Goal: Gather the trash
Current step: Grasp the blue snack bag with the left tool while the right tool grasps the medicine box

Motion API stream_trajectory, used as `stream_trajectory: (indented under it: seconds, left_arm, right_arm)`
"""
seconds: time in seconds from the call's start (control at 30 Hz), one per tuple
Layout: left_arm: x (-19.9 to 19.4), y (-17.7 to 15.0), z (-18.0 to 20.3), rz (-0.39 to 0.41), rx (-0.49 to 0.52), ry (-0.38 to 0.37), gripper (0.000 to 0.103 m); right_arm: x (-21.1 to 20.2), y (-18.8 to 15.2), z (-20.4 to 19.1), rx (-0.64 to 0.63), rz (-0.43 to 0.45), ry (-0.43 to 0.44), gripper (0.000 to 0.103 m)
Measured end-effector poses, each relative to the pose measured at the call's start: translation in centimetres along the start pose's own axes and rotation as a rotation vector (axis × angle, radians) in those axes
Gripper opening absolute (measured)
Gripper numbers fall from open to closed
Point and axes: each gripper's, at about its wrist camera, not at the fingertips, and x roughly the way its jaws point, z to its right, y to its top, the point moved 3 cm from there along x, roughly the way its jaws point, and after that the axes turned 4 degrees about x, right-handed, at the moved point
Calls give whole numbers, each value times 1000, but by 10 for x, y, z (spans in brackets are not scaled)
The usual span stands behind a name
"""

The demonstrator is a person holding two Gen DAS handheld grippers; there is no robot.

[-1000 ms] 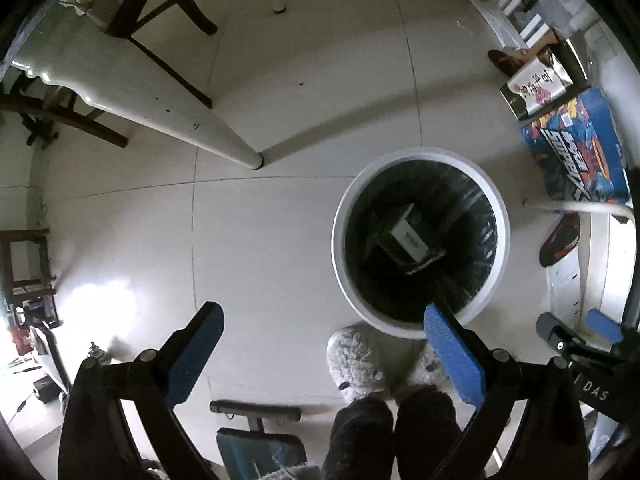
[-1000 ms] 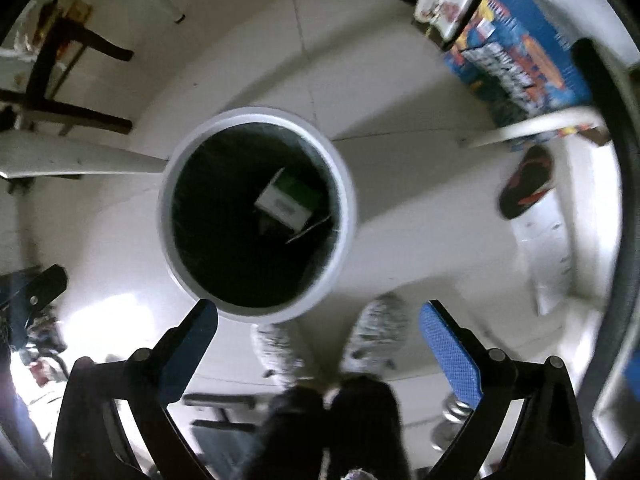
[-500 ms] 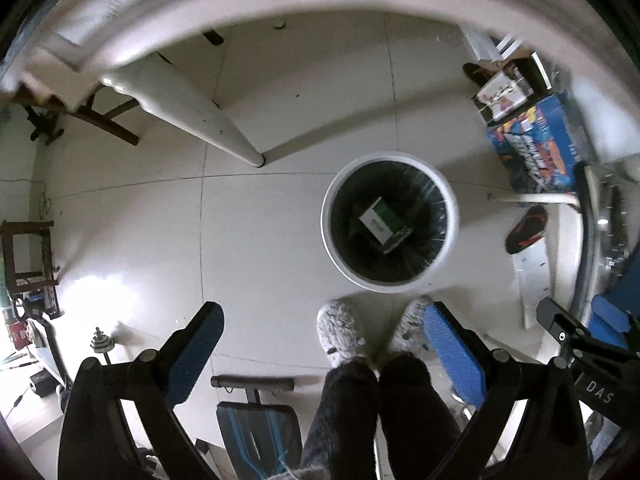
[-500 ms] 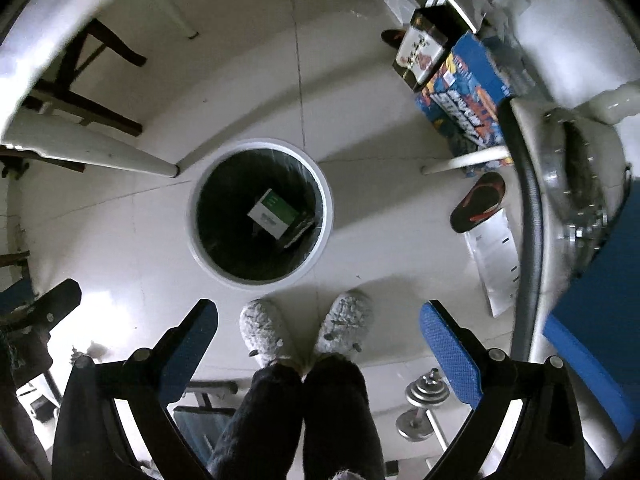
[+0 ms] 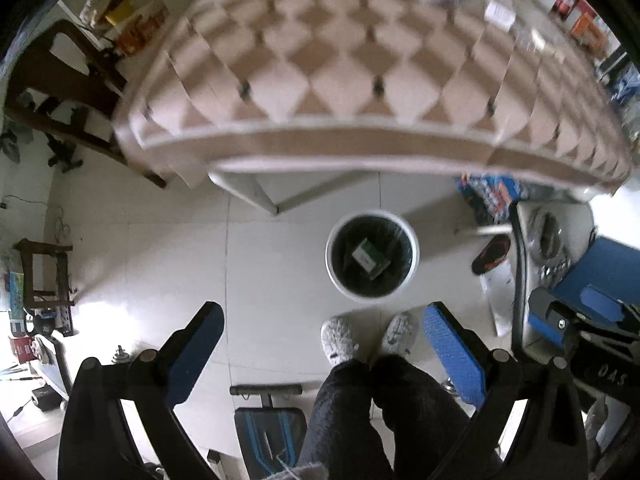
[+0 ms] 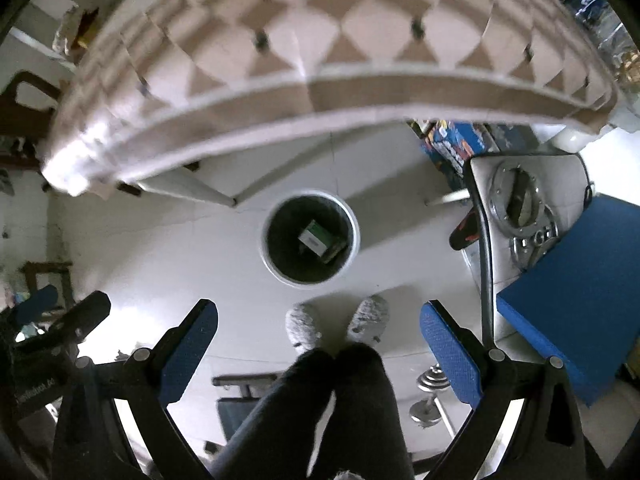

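A white round bin [image 5: 335, 278] [image 6: 269, 258] with a black liner stands on the tiled floor far below both grippers. A green and white box [image 5: 367, 255] [image 6: 315, 237] lies inside it. My left gripper [image 5: 324, 344] is open, its blue pads wide apart with nothing between them. My right gripper [image 6: 318, 342] is likewise open and empty. Both look straight down from high above the floor. The right gripper [image 5: 576, 322] shows at the right edge of the left wrist view, and the left gripper [image 6: 60, 328] at the left edge of the right wrist view.
A table with a brown and cream checked cloth [image 5: 360, 80] [image 6: 320, 40] fills the top. The person's dark-trousered legs and grey slippers [image 5: 340, 338] [image 6: 302, 326] stand by the bin. A blue panel [image 6: 576, 304], dumbbell [image 6: 430, 396], sandal [image 5: 490, 254] and a colourful box [image 5: 492, 194] lie right.
Both grippers rose well above the bin, which now looks much smaller. The checked table top has come into view at the top. Jaws stayed open.
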Motion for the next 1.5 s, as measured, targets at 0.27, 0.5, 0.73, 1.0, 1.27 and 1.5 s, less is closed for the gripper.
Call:
stream_trajectory:
  seconds: [0.27, 0.5, 0.73, 1.0, 1.27, 1.5]
  left_arm:
    - [-44, 66, 1, 89, -64, 15, 102]
    - [-25, 171, 31, 74, -59, 28, 102]
    - [17, 305, 51, -70, -244, -101, 102]
    - [89, 389, 83, -207, -376, -170, 100]
    - [107, 379, 86, -183, -395, -104, 51]
    - [93, 366, 89, -148, -356, -62, 48]
  right_arm:
    - [-72, 70, 19, 164, 80, 61, 102]
    - [-92, 194, 74, 226, 141, 17, 102]
    - [-54, 342, 131, 234, 79, -25, 102]
    - [-3, 456, 148, 191, 22, -48, 102]
    - [30, 490, 126, 89, -14, -83, 83]
    - [22, 476, 128, 90, 4, -89, 80]
